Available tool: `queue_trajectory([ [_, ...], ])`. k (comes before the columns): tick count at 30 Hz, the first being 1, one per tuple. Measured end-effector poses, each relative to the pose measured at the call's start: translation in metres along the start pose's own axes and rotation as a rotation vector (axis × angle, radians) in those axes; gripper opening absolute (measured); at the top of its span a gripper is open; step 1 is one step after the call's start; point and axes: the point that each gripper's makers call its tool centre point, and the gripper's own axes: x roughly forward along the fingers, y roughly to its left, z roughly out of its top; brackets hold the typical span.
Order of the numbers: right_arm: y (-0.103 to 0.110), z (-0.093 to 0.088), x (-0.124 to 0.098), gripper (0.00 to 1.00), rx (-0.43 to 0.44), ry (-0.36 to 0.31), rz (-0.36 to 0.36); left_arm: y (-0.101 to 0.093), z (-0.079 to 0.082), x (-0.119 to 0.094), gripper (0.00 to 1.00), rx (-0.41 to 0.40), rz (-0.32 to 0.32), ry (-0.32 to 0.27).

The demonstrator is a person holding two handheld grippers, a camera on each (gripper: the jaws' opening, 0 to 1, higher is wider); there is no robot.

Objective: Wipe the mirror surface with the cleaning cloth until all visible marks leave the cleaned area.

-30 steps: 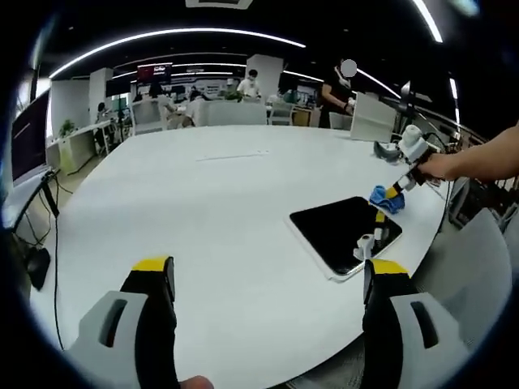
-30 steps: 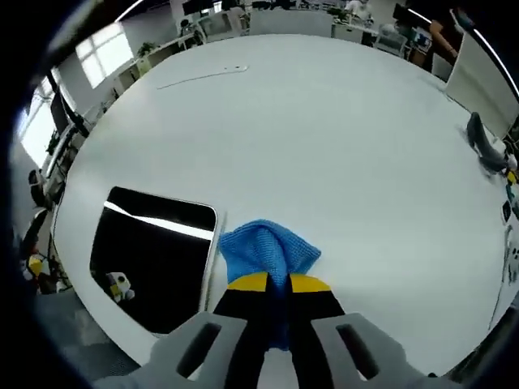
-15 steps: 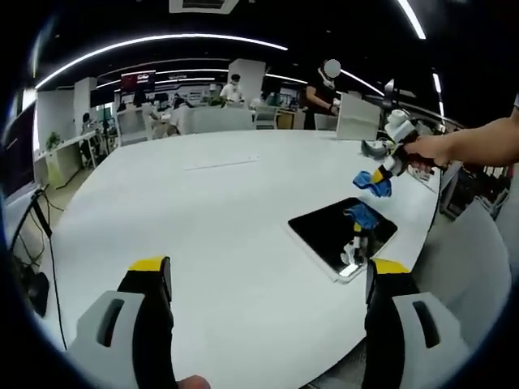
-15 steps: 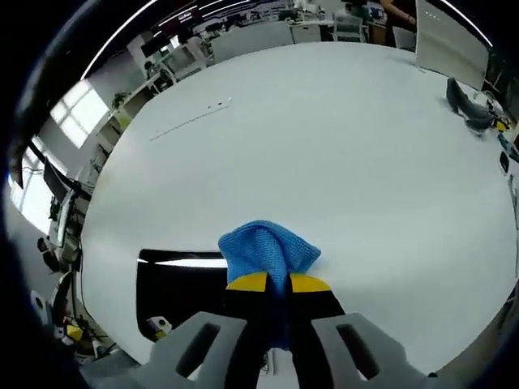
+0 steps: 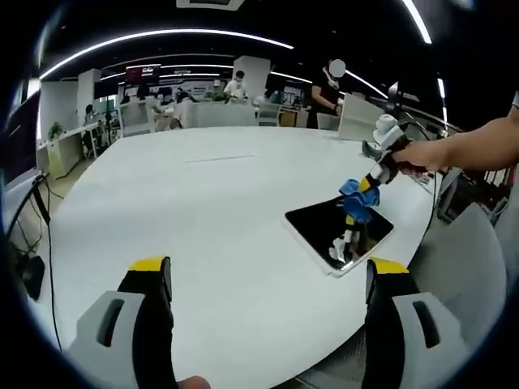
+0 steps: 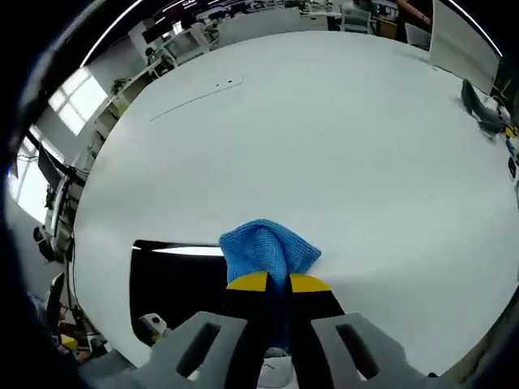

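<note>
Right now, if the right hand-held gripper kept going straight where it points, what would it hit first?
Probably the mirror: the right hand-held gripper angles down at it, blue cloth leading. Depth is unclear.

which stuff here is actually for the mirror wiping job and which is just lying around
For the job:
- flat rectangular dark mirror with a white frame
- crumpled blue cleaning cloth
- right gripper, shut on the cloth

Just lying about:
- round white table
- thin white strip far across the table
- dark grey object near the table's far edge
</note>
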Motion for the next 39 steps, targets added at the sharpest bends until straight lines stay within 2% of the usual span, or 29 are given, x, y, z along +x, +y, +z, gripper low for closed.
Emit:
queue_trajectory([
  [1,0.000,-0.005,0.004,0.02,-0.009,0.008,-0.006,-0.005,-0.002,0.001,0.99,-0.006,-0.013,0.003],
  [4,-0.001,-0.001,0.004,0.02,0.012,-0.017,-0.007,-0.012,-0.006,0.001,0.99,0.022,-0.028,0.017],
  [9,-0.001,0.000,0.003,0.02,0.005,-0.018,-0.009,-0.013,-0.012,0.002,0.99,0.021,-0.042,0.035],
  [14,0.004,0.001,0.004,0.02,0.004,-0.022,-0.005,-0.007,-0.008,0.000,0.99,0.022,-0.034,0.032],
  [26,0.031,0.000,0.006,0.02,0.001,-0.014,0.021,-0.011,-0.008,0.003,0.99,0.028,-0.039,0.032],
  [39,0.071,0.002,0.012,0.02,-0.020,0.001,0.050,0.004,-0.010,-0.004,0.99,0.015,-0.011,0.030],
])
